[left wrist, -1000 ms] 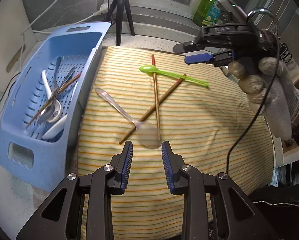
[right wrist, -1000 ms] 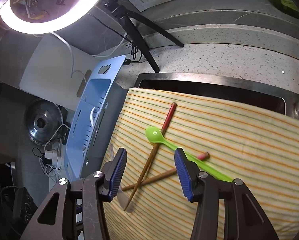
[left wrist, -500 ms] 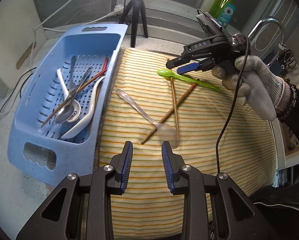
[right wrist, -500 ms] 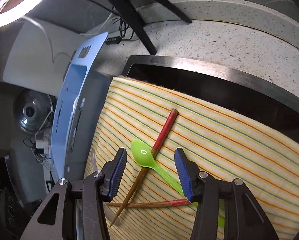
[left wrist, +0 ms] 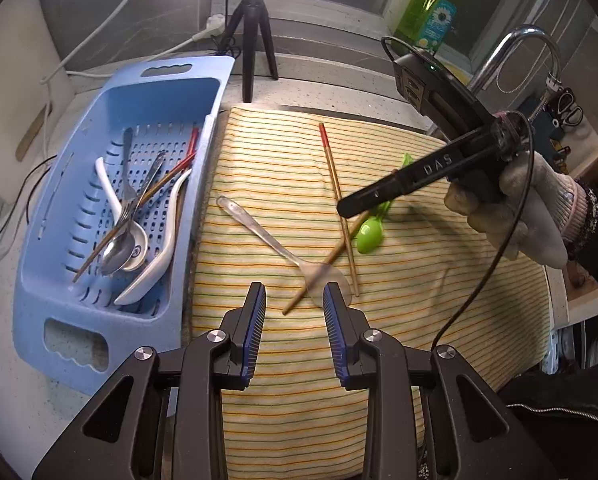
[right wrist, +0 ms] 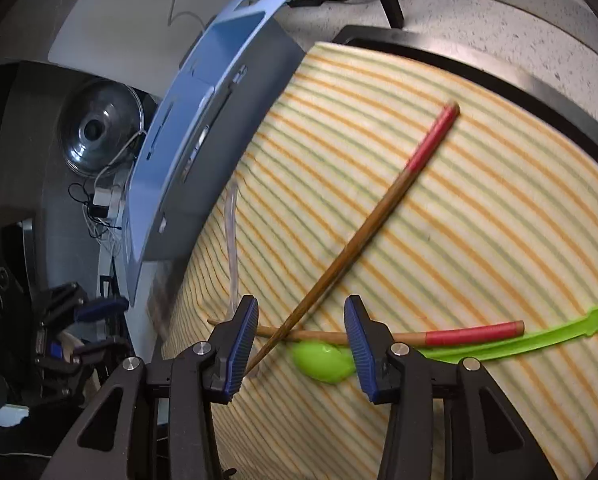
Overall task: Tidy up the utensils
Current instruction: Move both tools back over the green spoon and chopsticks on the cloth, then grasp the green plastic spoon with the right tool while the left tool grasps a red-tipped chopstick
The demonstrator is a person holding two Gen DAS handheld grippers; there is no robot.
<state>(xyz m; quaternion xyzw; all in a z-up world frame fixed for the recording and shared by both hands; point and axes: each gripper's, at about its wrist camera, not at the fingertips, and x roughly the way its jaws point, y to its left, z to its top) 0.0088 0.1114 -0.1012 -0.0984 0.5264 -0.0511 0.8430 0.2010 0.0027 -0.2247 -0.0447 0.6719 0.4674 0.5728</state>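
Observation:
On the striped cloth point(left wrist: 439, 300) lie a green spoon point(left wrist: 369, 234), two crossed red-tipped chopsticks point(left wrist: 337, 196) and a clear spoon point(left wrist: 275, 240). My right gripper point(right wrist: 299, 320) is low over the cloth and its jaws are closing. The green spoon's bowl point(right wrist: 323, 362) and the chopsticks' crossing point(right wrist: 283, 332) sit between them, not pinched. A gloved hand holds the right gripper point(left wrist: 351, 208) in the left wrist view. My left gripper point(left wrist: 295, 300) hovers open and empty, with the clear spoon's bowl just ahead of its right finger.
A blue slotted basket point(left wrist: 79, 340) left of the cloth holds several spoons, a fork and chopsticks. Behind stand a tripod point(left wrist: 255, 40), a soap bottle point(left wrist: 431, 12) and a faucet point(left wrist: 519, 48). A pot lid point(right wrist: 99, 128) lies beyond the basket point(right wrist: 203, 132).
My right gripper has dropped and rolled toward the green spoon and chopsticks, jaws slightly narrower. The green spoon has swung round, its bowl nearer. The left gripper has barely shifted.

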